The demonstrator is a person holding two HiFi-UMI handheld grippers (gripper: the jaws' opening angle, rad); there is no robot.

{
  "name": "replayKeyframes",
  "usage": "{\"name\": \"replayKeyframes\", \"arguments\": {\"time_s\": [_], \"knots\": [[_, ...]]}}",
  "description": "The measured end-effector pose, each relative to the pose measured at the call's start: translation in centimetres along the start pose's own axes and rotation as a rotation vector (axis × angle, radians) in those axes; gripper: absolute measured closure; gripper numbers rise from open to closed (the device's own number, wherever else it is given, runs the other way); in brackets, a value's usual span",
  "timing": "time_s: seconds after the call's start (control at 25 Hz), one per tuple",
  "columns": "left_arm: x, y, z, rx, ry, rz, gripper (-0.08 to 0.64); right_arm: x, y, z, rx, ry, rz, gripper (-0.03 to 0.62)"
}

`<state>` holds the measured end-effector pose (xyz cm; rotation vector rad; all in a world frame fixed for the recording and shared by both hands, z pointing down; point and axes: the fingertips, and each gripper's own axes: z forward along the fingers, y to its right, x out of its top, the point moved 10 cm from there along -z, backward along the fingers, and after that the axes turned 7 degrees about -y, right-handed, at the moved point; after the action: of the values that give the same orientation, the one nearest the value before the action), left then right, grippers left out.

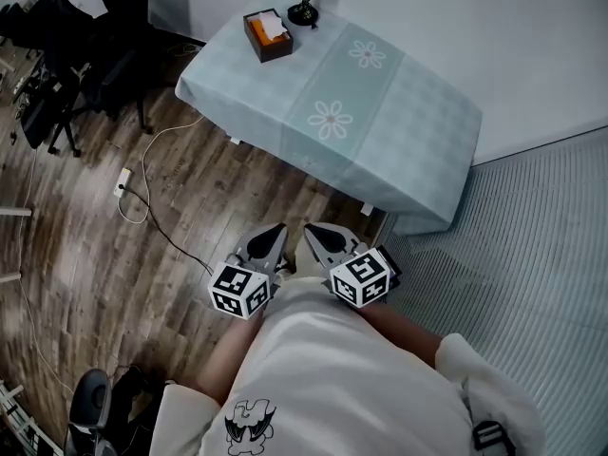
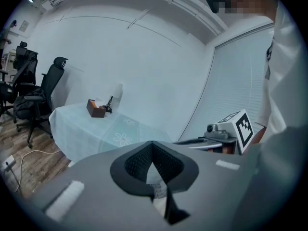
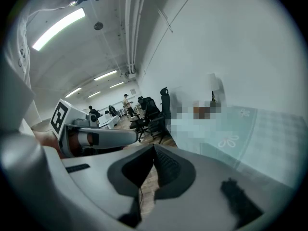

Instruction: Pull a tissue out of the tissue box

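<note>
**Both grippers closed and empty, well apart from the tissue box**

A table (image 1: pixel 408 131) under a pale blue flowered cloth stands on a wooden floor (image 1: pixel 114 245), with office chairs (image 1: pixel 85 65) off its left end. The left gripper (image 1: pixel 278 228) and right gripper (image 1: pixel 310 227) are held side by side over the floor, just short of the table's near edge. Each has its jaws pressed together with nothing between them. The brown tissue box (image 1: pixel 268 38) sits at the table's far left corner, a white tissue (image 1: pixel 273 26) showing at its top.
</note>
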<state>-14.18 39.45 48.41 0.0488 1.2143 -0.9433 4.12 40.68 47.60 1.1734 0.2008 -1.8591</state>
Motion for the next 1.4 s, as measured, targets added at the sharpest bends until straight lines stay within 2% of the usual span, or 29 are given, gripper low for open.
{"name": "replayKeyframes", "arguments": {"time_s": [0.24,0.48,0.72,0.92,1.0,1.2,1.4], "knots": [[1.5,-3.2,1.7,0.010,-0.005,-0.036,0.554,2.0,2.6,2.5,-0.021,-0.002,0.022,0.578],[5.2,-8.4,6.9,0.045,-0.033,-0.027,0.554,5.2,9.0,8.2,0.010,0.006,0.040,0.578],[13.1,-13.1,14.4,0.064,-0.042,-0.016,0.554,13.0,17.8,12.5,0.023,0.034,0.054,0.578],[20.7,-16.1,20.0,0.090,-0.037,0.051,0.554,18.9,24.5,14.7,0.066,0.032,-0.002,0.578],[22.4,-17.3,21.5,0.111,-0.026,0.041,0.554,20.1,27.0,15.7,0.069,0.015,-0.013,0.578],[24.1,-19.7,23.4,0.163,-0.060,0.017,0.554,22.3,30.1,17.2,0.067,0.019,0.020,0.578],[24.8,-21.6,24.9,0.137,-0.091,-0.004,0.554,22.7,30.9,19.0,0.059,0.013,0.063,0.578]]}}
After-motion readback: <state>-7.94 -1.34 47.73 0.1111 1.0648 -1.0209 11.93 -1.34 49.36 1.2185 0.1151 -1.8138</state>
